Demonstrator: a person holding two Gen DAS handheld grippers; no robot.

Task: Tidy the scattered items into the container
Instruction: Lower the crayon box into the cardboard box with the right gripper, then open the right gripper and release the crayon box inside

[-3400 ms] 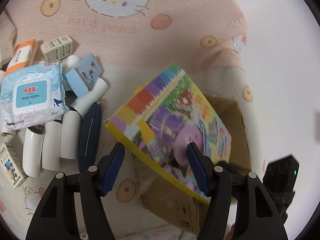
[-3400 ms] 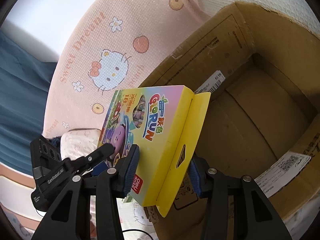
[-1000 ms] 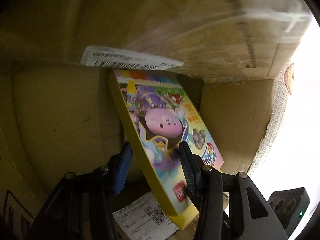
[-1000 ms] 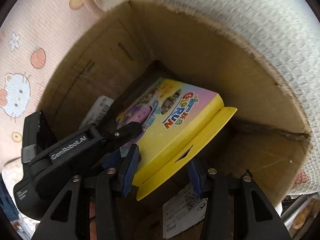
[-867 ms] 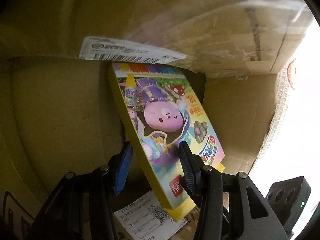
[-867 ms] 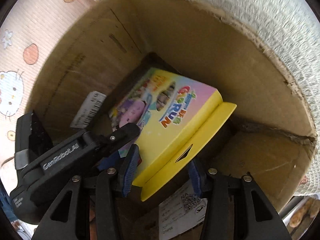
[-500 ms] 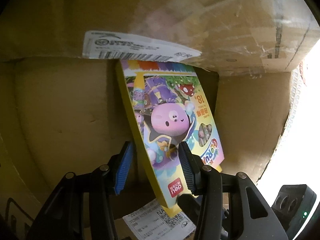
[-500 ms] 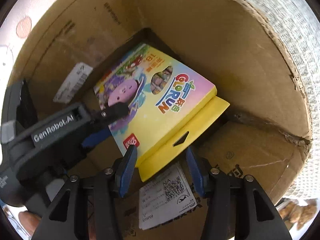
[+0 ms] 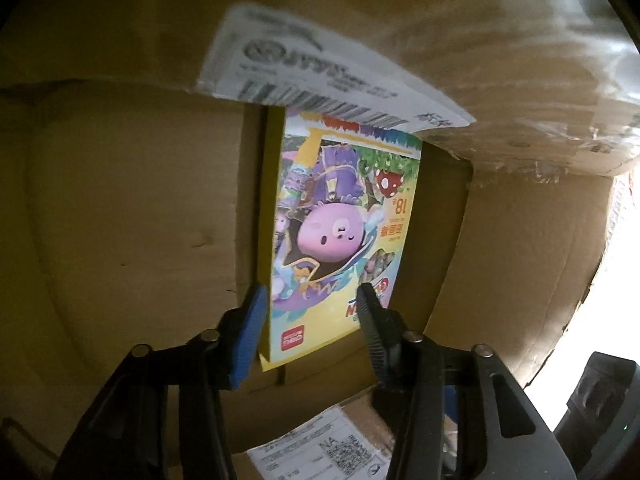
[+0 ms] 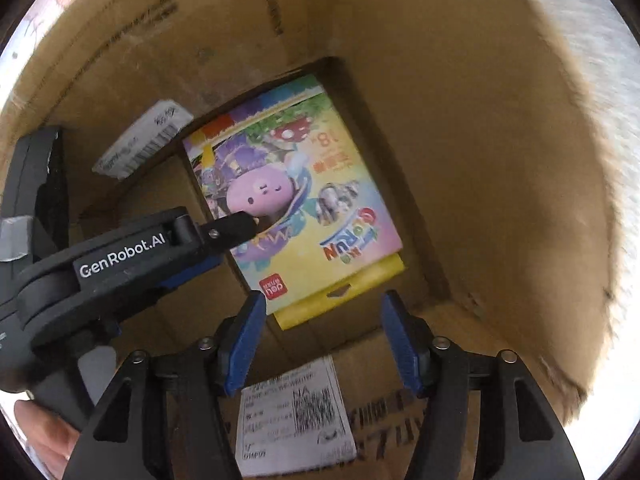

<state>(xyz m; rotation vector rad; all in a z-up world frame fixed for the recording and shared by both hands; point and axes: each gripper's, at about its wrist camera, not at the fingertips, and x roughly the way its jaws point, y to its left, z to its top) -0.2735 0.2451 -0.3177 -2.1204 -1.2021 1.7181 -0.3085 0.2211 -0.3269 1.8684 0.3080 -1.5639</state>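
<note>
A colourful cartoon box (image 9: 340,232) (image 10: 288,200) with a yellow hanging flap lies in the far corner of the open cardboard box (image 9: 120,220) (image 10: 480,120), nearly flat on its floor. My left gripper (image 9: 310,320) (image 10: 222,246) reaches in from the left, its jaws closing. One pad meets the box's yellow side and the other finger lies on the printed face. My right gripper (image 10: 322,332) hovers just short of the yellow flap. Its jaws are opening, with nothing between the blue pads.
White shipping labels sit on the cardboard box's flaps, one at the far side (image 9: 320,72) (image 10: 140,144) and one near me (image 9: 320,452) (image 10: 292,412). High cardboard walls close in on all sides. A white textured blanket (image 10: 600,20) shows past the rim, and a hand (image 10: 44,436) at the lower left.
The cartoon box went from above the blanket down into the cardboard box and tipped flat. My right jaws widened and let go of its flap. My left fingers narrowed onto it.
</note>
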